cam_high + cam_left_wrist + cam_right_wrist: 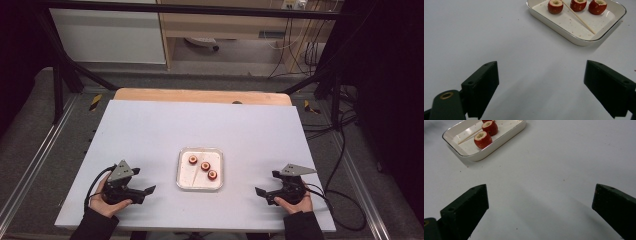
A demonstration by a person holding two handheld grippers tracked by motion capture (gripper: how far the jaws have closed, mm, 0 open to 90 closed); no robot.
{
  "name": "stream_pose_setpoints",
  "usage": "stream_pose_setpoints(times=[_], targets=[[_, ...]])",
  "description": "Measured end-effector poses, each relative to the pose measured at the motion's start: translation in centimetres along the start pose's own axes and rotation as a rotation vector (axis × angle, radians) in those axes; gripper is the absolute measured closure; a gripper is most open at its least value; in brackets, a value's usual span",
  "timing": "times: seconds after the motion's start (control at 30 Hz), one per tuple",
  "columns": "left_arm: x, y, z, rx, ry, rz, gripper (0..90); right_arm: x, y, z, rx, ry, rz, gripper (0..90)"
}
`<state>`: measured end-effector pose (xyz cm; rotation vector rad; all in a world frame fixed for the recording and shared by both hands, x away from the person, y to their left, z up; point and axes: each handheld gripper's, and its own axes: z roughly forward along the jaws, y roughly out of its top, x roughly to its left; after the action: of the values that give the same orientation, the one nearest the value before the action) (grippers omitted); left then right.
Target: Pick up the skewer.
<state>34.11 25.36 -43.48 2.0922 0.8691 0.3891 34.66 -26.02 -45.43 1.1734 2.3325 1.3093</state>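
Note:
A white rectangular tray point(186, 177) lies near the table's front middle. Three red cored fruits point(205, 166) sit in it in a diagonal row, and a thin wooden skewer point(193, 175) lies beside them. In the left gripper view the tray point(564, 27) holds the fruits point(555, 6) and the skewer point(580, 18); the right gripper view has the tray point(506, 138), fruits point(483, 139) and skewer point(469, 137) at upper left. My left gripper point(145, 190) rests left of the tray, open and empty. My right gripper point(260, 191) rests right of it, open and empty.
The white table top point(150, 130) has a wooden strip point(200, 95) along its far edge. Black frame posts point(57, 85) stand at the far corners, and cables point(345, 150) trail on the floor to the right.

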Motion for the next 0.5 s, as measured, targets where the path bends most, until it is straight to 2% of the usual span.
stream_pose_setpoints(times=[0.2, 0.4, 0.5], targets=[[-1.0, 1.4, 0.7, -0.001, -0.006, -0.003, 20.4, 0.0, 0.0, 0.1, 0.007, 0.0, 0.002, 1.2], [-2.0, 2.7, 1.3, -0.022, -0.016, 0.003, 33.9, 0.0, 0.0, 0.1, 0.007, 0.0, 0.003, 1.2], [-2.9, 3.7, 2.0, -0.021, -0.039, 0.014, 42.2, 0.0, 0.0, 0.1, 0.007, 0.0, 0.0, 1.2]])
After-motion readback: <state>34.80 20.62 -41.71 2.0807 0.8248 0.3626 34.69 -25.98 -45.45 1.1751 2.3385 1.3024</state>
